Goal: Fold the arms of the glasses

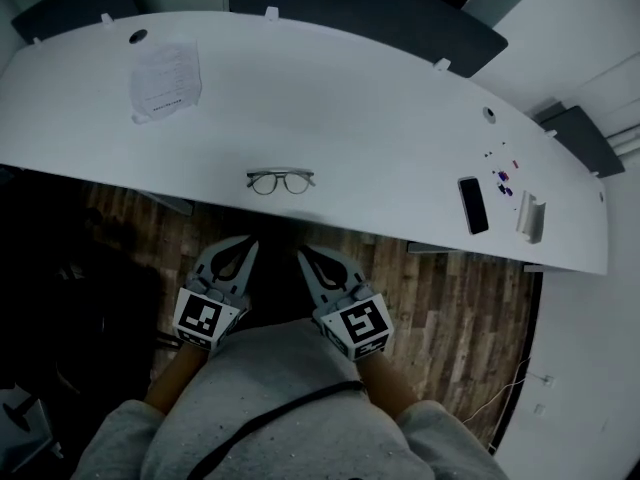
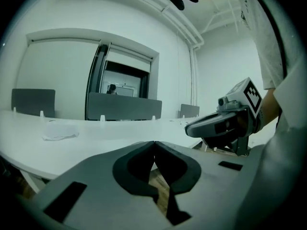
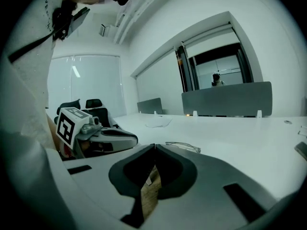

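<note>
**Glasses [image 1: 280,180] lay at the table [image 1: 380,108] edge, both claws shut**

The glasses rested near the white table's front edge. Just short of them, off the table, the left gripper [image 1: 249,242] and right gripper [image 1: 303,253] hung side by side, jaws pressed together and empty. A phone [image 1: 473,205] lay well to the glasses' right, a paper sheet [image 1: 166,76] beyond them to the left.

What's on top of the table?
Glasses, a paper, a phone and a white thing lie on the table. Anything under the paper is hidden.

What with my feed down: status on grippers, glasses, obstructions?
Left gripper shut, empty. Right gripper shut, empty. Glasses on table near front edge, arms look folded. Nothing in between.
</note>
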